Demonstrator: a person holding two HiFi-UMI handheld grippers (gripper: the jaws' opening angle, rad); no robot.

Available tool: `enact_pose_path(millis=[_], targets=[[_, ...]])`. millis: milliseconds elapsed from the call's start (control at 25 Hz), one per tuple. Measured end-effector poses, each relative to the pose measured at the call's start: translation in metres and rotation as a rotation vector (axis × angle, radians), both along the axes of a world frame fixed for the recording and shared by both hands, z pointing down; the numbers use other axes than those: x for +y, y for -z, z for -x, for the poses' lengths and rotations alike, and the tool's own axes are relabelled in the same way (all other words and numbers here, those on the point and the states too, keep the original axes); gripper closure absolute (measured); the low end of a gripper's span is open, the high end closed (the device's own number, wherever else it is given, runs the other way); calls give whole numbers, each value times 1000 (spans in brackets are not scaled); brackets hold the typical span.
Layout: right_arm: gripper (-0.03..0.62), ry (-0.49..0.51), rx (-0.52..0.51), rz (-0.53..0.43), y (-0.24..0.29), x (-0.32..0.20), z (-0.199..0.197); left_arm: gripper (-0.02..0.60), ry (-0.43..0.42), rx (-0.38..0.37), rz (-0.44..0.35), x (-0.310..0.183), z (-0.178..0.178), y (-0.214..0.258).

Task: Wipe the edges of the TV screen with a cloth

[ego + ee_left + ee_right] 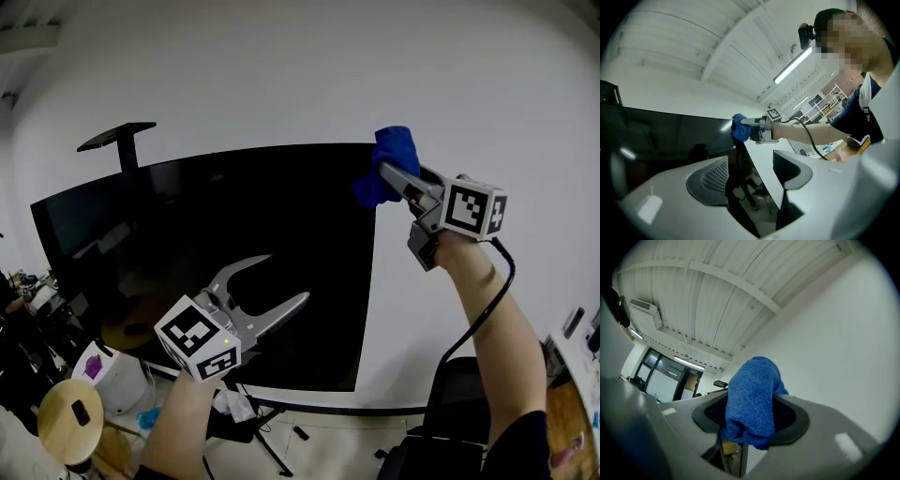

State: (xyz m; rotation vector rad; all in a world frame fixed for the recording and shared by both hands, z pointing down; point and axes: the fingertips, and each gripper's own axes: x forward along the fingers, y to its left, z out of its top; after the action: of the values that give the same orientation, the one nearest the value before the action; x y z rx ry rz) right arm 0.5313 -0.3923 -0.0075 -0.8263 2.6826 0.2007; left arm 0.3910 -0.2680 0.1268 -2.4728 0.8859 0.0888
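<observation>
While the right gripper pinches a blue cloth at the top right corner of the TV, the left gripper — jaws spread, nothing between — hangs before the lower screen. Wall — white.

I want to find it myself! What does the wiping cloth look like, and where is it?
Find the big black TV screen by the white wall. At its top right corner the right gripper pinches the cloth. It is a fluffy bright blue bundle, the only blue thing up there; the left gripper holds nothing.
</observation>
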Motion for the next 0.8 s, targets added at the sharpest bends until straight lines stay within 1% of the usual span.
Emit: enact_pose_path(millis=[120, 280, 480, 600, 680, 800], targets=[[359, 20, -10, 8, -6, -1, 3, 305, 3, 3, 13, -2, -1, -6], [362, 21, 31, 6, -31, -5, 1, 305, 12, 2, 29, -9, -8, -25], [365, 46, 29, 39, -47, -14, -1, 305, 11, -11, 71, -25, -18, -39], [367, 38, 31, 57, -54, -19, -3, 305, 3, -17, 95, -33, -23, -44], [367, 48, 38, 68, -70, -17, -1, 305, -6, -7, 102, -35, -25, -54], [367, 50, 46, 95, -108, -16, -1, 305, -19, 5, 111, -38, -28, -77]])
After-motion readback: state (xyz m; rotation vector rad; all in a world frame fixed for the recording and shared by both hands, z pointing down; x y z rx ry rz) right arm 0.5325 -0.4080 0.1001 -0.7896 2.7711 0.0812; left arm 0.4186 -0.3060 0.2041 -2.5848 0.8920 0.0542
